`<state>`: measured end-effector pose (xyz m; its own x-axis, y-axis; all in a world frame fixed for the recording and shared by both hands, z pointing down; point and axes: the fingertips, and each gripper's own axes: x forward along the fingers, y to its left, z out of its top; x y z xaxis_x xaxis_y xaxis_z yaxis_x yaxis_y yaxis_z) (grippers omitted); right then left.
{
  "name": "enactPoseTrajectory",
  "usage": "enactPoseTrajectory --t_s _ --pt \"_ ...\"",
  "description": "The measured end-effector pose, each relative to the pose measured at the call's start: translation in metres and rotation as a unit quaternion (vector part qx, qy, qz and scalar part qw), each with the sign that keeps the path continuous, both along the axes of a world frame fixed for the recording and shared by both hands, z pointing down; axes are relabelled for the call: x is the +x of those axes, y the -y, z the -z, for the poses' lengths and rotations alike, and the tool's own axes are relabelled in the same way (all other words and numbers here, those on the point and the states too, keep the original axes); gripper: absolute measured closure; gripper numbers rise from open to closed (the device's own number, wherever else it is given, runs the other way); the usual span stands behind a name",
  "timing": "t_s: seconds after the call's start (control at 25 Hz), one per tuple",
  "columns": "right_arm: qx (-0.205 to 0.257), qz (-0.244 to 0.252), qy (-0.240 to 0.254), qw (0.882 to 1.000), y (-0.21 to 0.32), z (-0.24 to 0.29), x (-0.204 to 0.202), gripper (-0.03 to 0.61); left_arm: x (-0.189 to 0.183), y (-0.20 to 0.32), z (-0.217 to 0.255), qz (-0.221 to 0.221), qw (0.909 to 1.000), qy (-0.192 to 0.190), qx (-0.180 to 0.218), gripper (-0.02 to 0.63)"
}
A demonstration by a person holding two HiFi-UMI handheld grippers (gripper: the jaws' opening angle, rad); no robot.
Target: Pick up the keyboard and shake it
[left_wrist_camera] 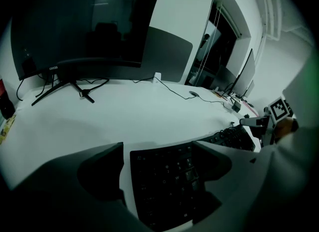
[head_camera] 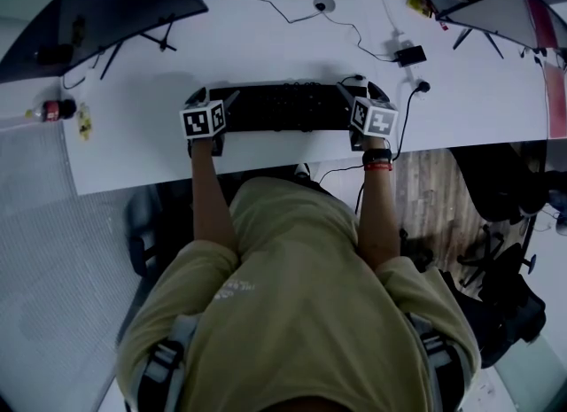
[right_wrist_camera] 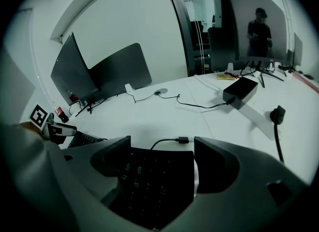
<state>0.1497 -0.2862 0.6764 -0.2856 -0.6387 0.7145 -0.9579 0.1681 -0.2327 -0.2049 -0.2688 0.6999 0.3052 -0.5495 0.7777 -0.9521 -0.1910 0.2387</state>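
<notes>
White desk [head_camera: 266, 38] fills the scene, with a dark monitor [head_camera: 97, 3] at its far left and cables trailing across the middle. Near the front edge the black keyboard [head_camera: 283, 106] lies flat, and a cable [right_wrist_camera: 182, 139] leaves its far side at the right end; where that cable ends I cannot tell.

The left tongs [left_wrist_camera: 158, 148] stand wide open over the keyboard's left end, one jaw just outside the end, the other above the keys, neither pressing. The right tongs [right_wrist_camera: 162, 146] are likewise open over the right end.

Taking hold looks like the step in hand. To do it well, sink both tongs until they catch the keyboard's body rather than loose keycaps. Close them together and evenly, then lift level before shaking. Keep slack in the cable so the shake does not tug it.
</notes>
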Motion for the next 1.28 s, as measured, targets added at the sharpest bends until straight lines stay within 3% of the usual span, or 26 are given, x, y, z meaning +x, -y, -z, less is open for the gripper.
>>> enactPoseTrajectory --t_s 0.68,0.96,1.28 --pt "-0.053 -0.024 0.0 0.998 0.003 -0.022 0.003 0.187 -0.002 0.004 -0.019 -0.003 0.9986 -0.041 -0.032 0.198" --pt "-0.079 -0.042 -0.003 0.996 0.005 -0.025 0.003 0.187 -0.003 -0.001 -0.026 -0.003 0.9961 -0.042 -0.078 0.244" --pt "-0.085 -0.054 0.001 0.995 0.007 -0.024 0.001 0.187 -0.006 -0.004 -0.021 0.008 0.996 -0.027 -0.085 0.244"
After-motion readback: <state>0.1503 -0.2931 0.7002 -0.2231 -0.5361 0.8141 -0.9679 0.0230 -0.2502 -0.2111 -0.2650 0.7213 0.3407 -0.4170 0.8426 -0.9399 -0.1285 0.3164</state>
